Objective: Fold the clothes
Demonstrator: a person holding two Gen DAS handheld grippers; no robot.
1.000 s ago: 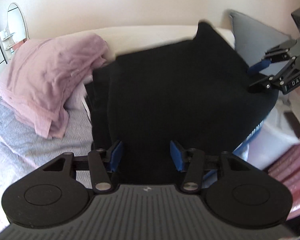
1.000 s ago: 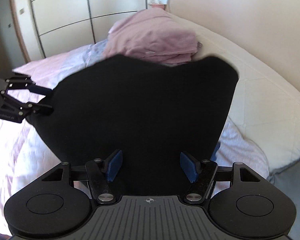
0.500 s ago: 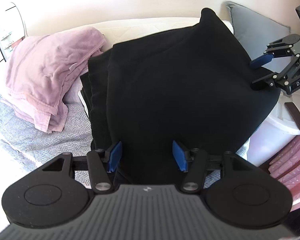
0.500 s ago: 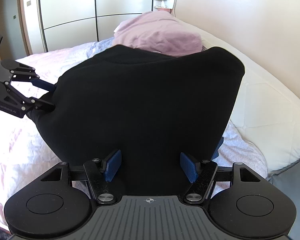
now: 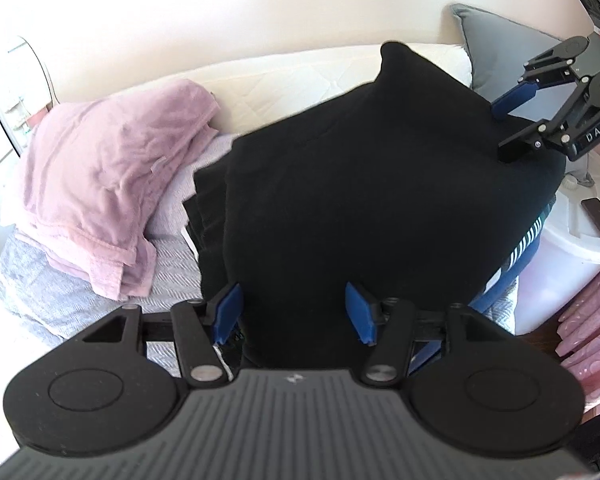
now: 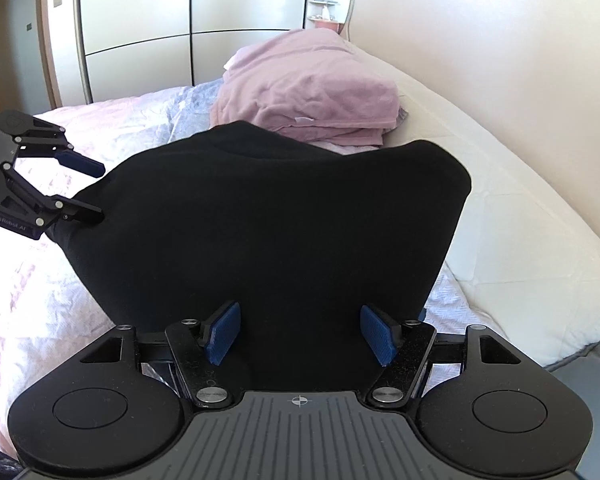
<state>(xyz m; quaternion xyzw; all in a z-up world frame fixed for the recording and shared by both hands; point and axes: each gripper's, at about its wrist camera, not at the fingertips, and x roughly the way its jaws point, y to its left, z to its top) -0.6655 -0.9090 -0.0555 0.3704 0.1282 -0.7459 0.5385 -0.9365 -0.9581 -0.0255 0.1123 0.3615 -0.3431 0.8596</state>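
Black garment spans between both open claws.

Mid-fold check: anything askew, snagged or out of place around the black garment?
Nothing stands out. The black garment lies between the open fingers of the left gripper and right gripper. The pink clothes sit stacked behind it on the bed.

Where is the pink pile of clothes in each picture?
Left wrist view: the pink pile sits at the left, beside the black garment.
Right wrist view: the pink pile sits top centre, behind the black garment.
Shared landmark: the black garment.
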